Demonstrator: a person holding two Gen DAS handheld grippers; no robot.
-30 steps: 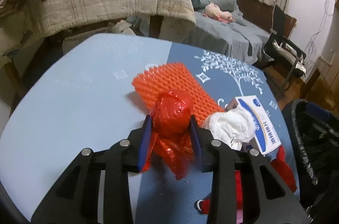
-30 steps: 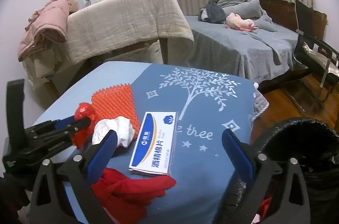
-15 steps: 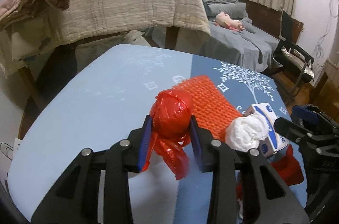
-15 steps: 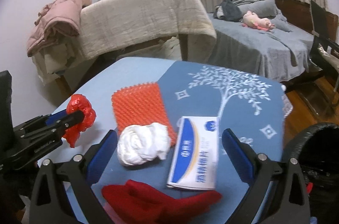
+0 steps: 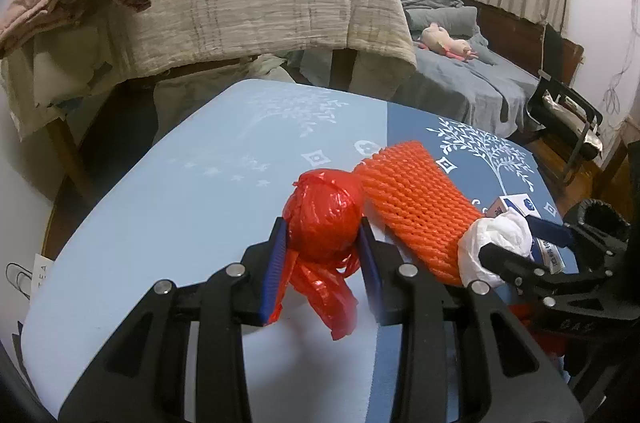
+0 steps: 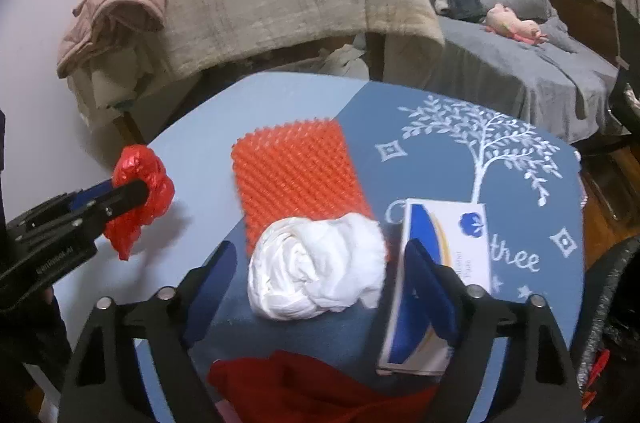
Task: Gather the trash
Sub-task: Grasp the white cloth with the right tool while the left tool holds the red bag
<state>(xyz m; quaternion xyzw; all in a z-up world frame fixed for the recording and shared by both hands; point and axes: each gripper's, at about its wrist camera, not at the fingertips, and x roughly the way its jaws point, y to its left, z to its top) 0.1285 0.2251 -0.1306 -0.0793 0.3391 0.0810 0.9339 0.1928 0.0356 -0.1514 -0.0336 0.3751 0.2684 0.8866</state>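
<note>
Grip, left: our left gripper (image 5: 322, 255) has its blue pads clamped on the red bag (image 5: 323, 219), a crumpled ball with a loose tail hanging below, lifted clear of the table (image 5: 168, 207) over its pale-blue half.
Grip, right: our right gripper (image 6: 320, 287) is closing; the white wad (image 6: 316, 267) sits between its jaws, and we see neither pad pressing on it.
Wad: it lies on the table near the front edge, overlapping the near end of the orange mesh (image 6: 296, 175).
Box: a blue-and-white box (image 6: 448, 263) lies just right of the wad; our right jaw stands over its left edge.
Cloth: a red cloth (image 6: 304, 383) lies at the front edge, under our right gripper.
Bin: a black-lined bin (image 6: 612, 303) stands off the table's right edge.
</note>
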